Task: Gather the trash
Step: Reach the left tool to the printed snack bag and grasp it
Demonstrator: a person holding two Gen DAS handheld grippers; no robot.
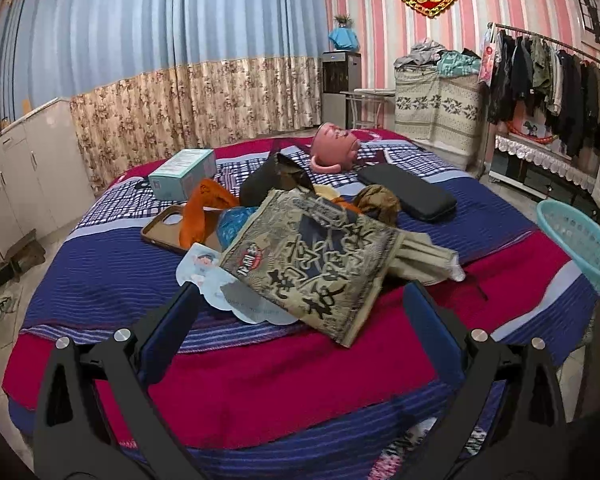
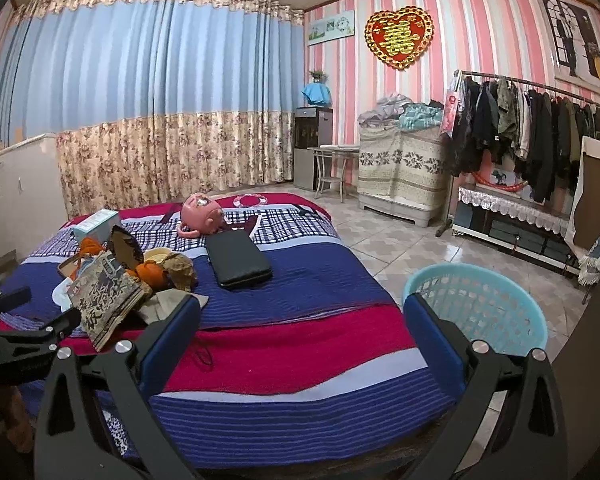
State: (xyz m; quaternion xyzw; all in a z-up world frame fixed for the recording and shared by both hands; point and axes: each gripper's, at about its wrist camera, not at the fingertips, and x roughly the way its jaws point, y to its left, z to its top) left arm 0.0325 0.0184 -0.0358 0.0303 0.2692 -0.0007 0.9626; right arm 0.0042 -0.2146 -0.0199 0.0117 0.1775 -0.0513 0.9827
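Note:
A pile of trash lies on the bed [image 1: 260, 380]: a large beige printed bag [image 1: 308, 264], an orange plastic bag [image 1: 204, 212], a blue wrapper [image 1: 234, 220], a crumpled brown paper [image 1: 376, 200] and a white sticker sheet [image 1: 208, 276]. My left gripper [image 1: 300, 308] is open, just short of the printed bag's near edge. My right gripper [image 2: 300, 316] is open and empty over the bed's near right part. A light blue basket [image 2: 480, 304] stands on the floor right of the bed. The pile shows at left in the right wrist view [image 2: 112, 292].
On the bed also lie a phone case [image 1: 160, 232], a teal box [image 1: 184, 174], a black pouch [image 1: 408, 192] and a pink pot [image 1: 334, 148]. White cabinets [image 1: 24, 168] stand left. A clothes rack [image 2: 532, 120] and tiled floor [image 2: 400, 240] are right.

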